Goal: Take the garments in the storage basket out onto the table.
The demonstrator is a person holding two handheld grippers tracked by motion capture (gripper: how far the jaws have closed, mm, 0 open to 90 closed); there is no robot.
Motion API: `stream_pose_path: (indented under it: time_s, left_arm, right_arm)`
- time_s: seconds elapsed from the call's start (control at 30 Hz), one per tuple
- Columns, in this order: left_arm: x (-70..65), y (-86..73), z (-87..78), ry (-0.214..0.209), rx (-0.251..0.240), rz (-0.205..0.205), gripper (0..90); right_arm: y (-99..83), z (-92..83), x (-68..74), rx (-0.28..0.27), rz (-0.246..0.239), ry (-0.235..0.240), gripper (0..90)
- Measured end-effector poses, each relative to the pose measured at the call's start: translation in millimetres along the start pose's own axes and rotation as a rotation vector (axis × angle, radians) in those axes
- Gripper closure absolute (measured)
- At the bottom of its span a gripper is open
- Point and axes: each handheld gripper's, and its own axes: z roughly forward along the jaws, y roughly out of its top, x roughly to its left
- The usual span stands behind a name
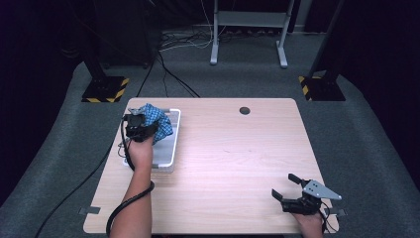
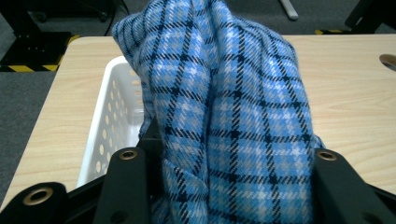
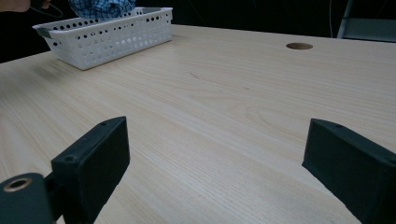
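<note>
A blue checked cloth (image 1: 157, 121) is bunched up over a white perforated basket (image 1: 173, 144) at the table's left side. My left gripper (image 1: 146, 130) is shut on the cloth and holds it above the basket. In the left gripper view the cloth (image 2: 224, 102) stands as a tall bundle squeezed between both black jaws, with the basket (image 2: 105, 128) below and to the left. My right gripper (image 1: 286, 187) rests near the table's front right corner, open, its jaws wide apart over bare wood. From the right gripper view the basket (image 3: 107, 39) and the cloth (image 3: 100, 7) sit far off at the upper left.
The wooden table (image 1: 237, 158) has a round cable hole (image 1: 244, 110) near its far edge. Black stands with yellow-striped bases (image 1: 105, 89) and a grey metal frame (image 1: 247, 29) stand on the carpet beyond the table. A cable trails off the table's left.
</note>
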Motion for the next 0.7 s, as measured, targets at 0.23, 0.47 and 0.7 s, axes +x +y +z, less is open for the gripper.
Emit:
stream_pose_path:
  time_s: [0.23, 0.47, 0.7]
  left_arm:
    - [0.2, 1.1, -11.3, -0.01, -0.039, -0.012, 52.5]
    - [-2.4, 6.4, -26.2, -0.033, -0.091, -0.007, 52.5]
    - [-6.2, 13.1, -41.5, -0.057, -0.154, -0.005, 52.5]
  right_arm:
    - [0.2, 0.2, -0.4, 0.004, 0.005, 0.002, 6.1]
    - [0.2, 0.3, -0.4, 0.005, 0.006, 0.001, 6.1]
    - [0.3, 0.6, -0.5, 0.007, 0.008, 0.0, 6.1]
